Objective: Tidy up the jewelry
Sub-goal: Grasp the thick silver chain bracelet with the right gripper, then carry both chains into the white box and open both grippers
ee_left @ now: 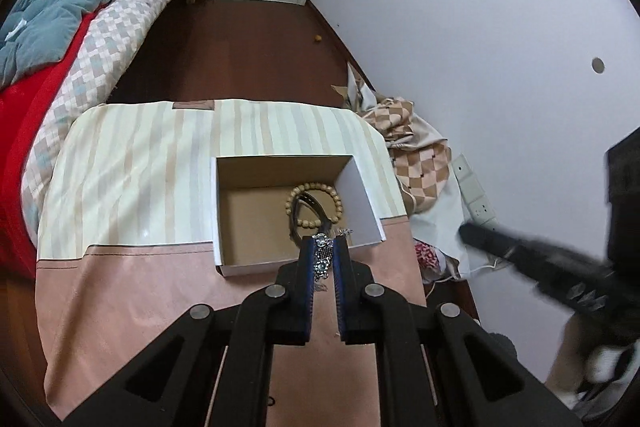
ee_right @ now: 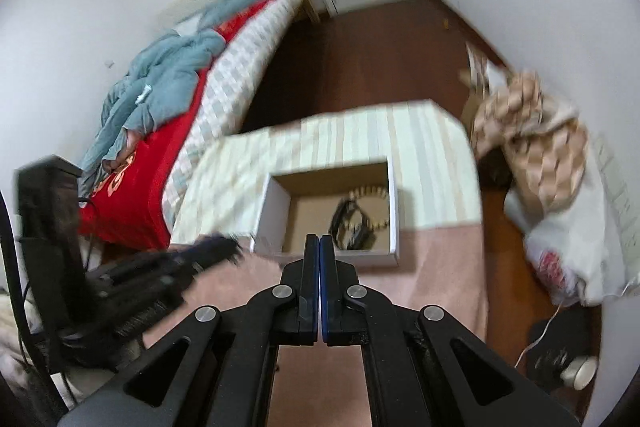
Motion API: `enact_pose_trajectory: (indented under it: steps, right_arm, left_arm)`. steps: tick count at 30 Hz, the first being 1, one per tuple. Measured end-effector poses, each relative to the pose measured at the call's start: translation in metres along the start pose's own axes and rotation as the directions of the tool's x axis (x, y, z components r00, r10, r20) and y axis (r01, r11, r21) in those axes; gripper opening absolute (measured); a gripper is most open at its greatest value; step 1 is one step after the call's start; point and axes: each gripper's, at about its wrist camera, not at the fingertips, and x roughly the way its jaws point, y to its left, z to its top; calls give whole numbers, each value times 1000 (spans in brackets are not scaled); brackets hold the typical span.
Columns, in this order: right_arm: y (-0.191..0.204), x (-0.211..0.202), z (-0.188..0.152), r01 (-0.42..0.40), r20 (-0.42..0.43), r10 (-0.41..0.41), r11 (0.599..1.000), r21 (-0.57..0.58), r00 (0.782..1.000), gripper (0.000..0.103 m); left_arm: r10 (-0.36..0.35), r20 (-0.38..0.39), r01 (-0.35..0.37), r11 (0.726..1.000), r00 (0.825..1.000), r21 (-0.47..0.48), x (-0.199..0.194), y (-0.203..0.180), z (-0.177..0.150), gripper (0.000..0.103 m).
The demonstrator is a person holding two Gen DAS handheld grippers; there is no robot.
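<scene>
1. Box [ee_left: 256, 259], white outside and brown cardboard inside, sits open-topped on a table [ee_left: 120, 287] covered in pink and striped cloth; its left half shows bare floor.
2. Inside, at the right side, lies a ring of tan wooden beads [ee_left: 336, 205]; a dark strap or band [ee_left: 298, 215] lies across and inside that ring, its long axis running roughly from the far side toward the near wall; from the right wrist view the same beads [ee_right: 370, 193] and band [ee_right: 348, 223] crowd the box's right half [ee_right: 276, 211].
3. Left gripper [ee_left: 325, 247] is clenched on a silver sparkly piece of jewelry [ee_left: 324, 253]; the piece sits upright between the blue pads, its long axis running along the fingers, top end level with the fingertips; it hangs over the near right rim of the box; a thin chain [ee_left: 346, 233] trails off to the right of the tips.
4. Right gripper [ee_right: 319, 243] has its pads pressed together with nothing between them; it is above the pink cloth, just short of the box's near wall; in the left wrist view it appears blurred, off to the right [ee_left: 472, 233].
</scene>
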Motion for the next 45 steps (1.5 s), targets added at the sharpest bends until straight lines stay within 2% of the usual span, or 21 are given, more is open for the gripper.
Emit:
enact_pose_trajectory:
  steps: [1,5,6,10,12,13,15,17,20,25,30,34,39,45]
  right_arm:
    - [-6,15,-8,40,-49,-40,999,9,998,1]
    - [-33,59,-42,86,-155,-73,994,74,985,8]
    - [-40,71,-51,106,-183,-90,991,82,979,11]
    - [-54,113,-79,168,-288,-139,983,79,947,11]
    - [-56,120,-88,163,-293,-134,984,76,947,12]
    - [-55,122,-92,177,-312,-149,982,62,938,13]
    - [-52,120,-95,175,-285,-153,983,53,946,9]
    - [-52,119,-97,148,-282,-121,986,75,952,8]
    - [-53,100,-95,103,-219,-74,987,124,973,8]
    - [-33,52,-72,24,-107,-11,992,125,994,8]
    - [-11,14,-30,-35,-24,37,996,81,999,8]
    - [12,-6,9,-44,31,44,999,11,999,8]
    - [24,9,51,3,42,-1,999,-42,999,8]
    - [18,54,84,33,-13,-33,999,-32,999,8]
  left_arm:
    - [11,-4,-11,1000,1000,2,3,0,-4,6]
    - [28,-77,-31,999,997,-35,28,12,-39,6]
    - [33,-105,-39,998,994,-49,38,17,-51,6]
    - [36,-171,-49,996,985,-74,58,23,-79,6]
    - [35,-187,-50,996,982,-75,63,22,-85,6]
    - [36,-190,-50,996,981,-72,64,21,-86,6]
    - [34,-188,-48,997,981,-68,62,18,-87,6]
    - [31,-178,-42,997,984,-61,58,14,-84,6]
    - [20,-155,-30,998,988,-59,46,11,-78,6]
    - [-16,-93,11,998,996,-62,21,7,-57,6]
    - [-58,-35,57,997,998,-42,-3,-2,-26,6]
    - [-53,-2,53,998,999,-21,-7,-2,1,6]
    - [-31,-11,30,999,999,-33,11,14,31,6]
    - [5,-60,-8,999,998,-54,43,37,49,6]
